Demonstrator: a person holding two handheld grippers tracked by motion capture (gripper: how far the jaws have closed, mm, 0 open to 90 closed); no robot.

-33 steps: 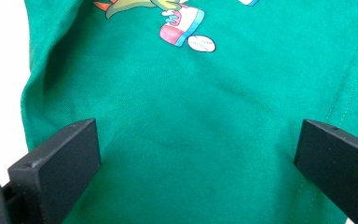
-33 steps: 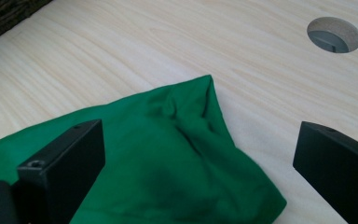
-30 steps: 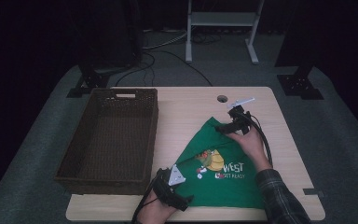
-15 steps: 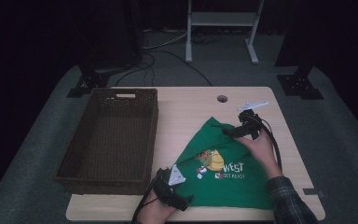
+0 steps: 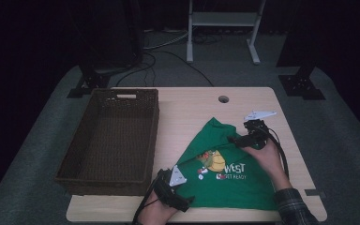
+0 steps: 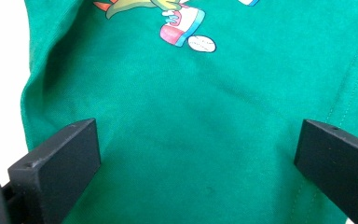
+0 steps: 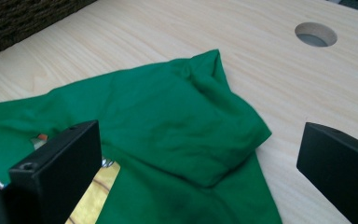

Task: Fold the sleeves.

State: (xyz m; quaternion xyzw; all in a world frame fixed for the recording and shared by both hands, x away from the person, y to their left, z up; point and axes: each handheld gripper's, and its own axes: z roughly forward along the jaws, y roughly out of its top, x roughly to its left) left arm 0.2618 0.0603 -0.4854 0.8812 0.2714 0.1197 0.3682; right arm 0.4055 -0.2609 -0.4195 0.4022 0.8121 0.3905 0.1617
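A green shirt (image 5: 229, 176) lies part-folded on the near right of the counter (image 5: 187, 112), its printed front up, beside a wicker basket (image 5: 112, 136) that sits to the left. We hold a pair of tongs in each hand. The left tongs (image 5: 180, 192) hang at the shirt's near left edge, jaws spread wide and gripping nothing; in the left gripper view the cloth lies flat between them. The right tongs (image 5: 243, 139) hover over the far flap (image 7: 200, 116), jaws likewise apart and empty, pointed toward the basket side.

The relation that matters, as we read it, is this: the flap is a folded-over sleeve or corner that ends in a peak (image 5: 213, 123) at the far edge, and it lies just ahead of and below the right tongs, between their jaws in the right gripper view. Its long line runs from that peak back toward the print (image 5: 213, 161). The right hand (image 5: 265, 154) is plainly the nearer one to it; the left is well apart, at the opposite corner. We judge the next grip falls to the right tongs, closing down on the flap's thick rounded fold, while the left could pin the near edge
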